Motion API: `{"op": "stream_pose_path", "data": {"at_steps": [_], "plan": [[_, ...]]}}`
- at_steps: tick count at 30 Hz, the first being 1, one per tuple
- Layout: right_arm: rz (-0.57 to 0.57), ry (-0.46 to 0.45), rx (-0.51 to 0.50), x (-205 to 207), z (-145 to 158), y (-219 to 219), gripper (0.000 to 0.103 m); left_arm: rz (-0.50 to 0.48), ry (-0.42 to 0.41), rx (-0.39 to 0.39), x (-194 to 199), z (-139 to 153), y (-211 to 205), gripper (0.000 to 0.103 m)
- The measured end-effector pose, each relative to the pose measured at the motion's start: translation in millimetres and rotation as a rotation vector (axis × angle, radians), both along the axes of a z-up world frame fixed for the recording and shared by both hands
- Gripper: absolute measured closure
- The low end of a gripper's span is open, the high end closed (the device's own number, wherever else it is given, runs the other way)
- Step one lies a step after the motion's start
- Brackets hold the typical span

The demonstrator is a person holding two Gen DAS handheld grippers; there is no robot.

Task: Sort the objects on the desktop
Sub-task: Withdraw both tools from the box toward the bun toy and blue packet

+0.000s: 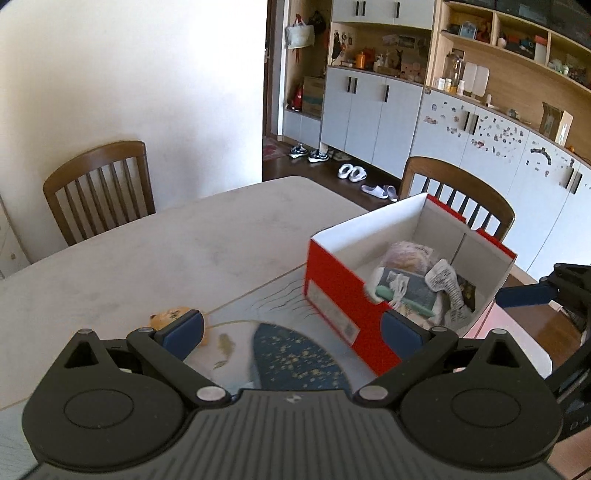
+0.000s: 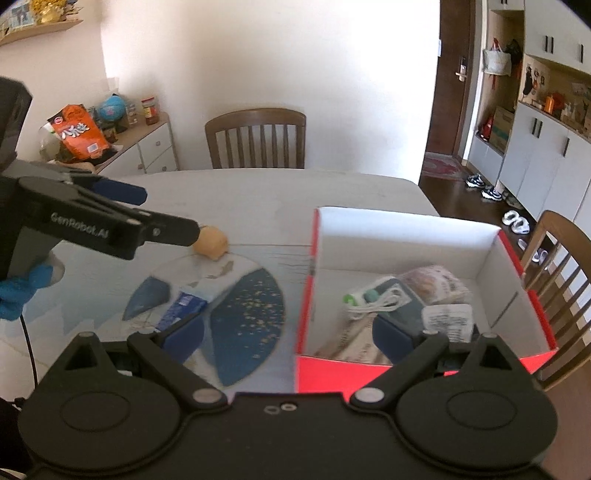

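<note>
Red cardboard box (image 2: 424, 236), white inside, packets and cable heaped within

a home, dining/entry area: wooden chairs (image 2: 255, 137) sitting round the desk (image 1: 155, 236), shoes (image 1: 308, 153) & slippers (image 1: 380, 191) lying on the floor by white cabinets (image 1: 369, 122), bag (image 1: 299, 33) hanging near the door (image 2: 452, 85), snacks (image 2: 75, 133) crowding a sideboard.
</note>
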State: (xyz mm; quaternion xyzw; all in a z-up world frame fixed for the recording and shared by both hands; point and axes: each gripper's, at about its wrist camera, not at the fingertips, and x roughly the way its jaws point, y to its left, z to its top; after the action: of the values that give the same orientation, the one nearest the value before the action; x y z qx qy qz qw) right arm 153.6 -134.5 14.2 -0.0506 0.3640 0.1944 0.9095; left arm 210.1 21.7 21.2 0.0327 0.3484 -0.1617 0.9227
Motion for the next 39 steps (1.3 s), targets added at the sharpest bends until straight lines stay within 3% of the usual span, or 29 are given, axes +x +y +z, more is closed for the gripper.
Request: {"op": "stream_pose_path", "data": {"at_steps": [10,20,28,31,39], "plan": [[0.041,-0.012,0.012,-10.0,-2.5,46.7,0.006,0.002,-0.022,0.017,-8.9,-2.6,35.3,0.0],[0.073,-0.041,-0.015,8.9,-2.3,68.3,0.007,0.002,-0.01,0.017,-23.1,-38.3,69.4,0.0],[0.121,-0.043,-0.035,41.4,-13.8,91.5,0.007,-0.011,0.003,0.052,-29.3,-71.9,68.7,0.0],[0.15,-0.039,-0.036,52.4,-18.9,104.9,0.012,-0.01,0.036,0.043,-27.4,-87.1,65.0,0.0],[0.219,-0.009,-0.041,79.9,-40.0,129.8,0.012,0.009,0.058,0.041,-21.1,-120.8,52.0,0.001]]}}
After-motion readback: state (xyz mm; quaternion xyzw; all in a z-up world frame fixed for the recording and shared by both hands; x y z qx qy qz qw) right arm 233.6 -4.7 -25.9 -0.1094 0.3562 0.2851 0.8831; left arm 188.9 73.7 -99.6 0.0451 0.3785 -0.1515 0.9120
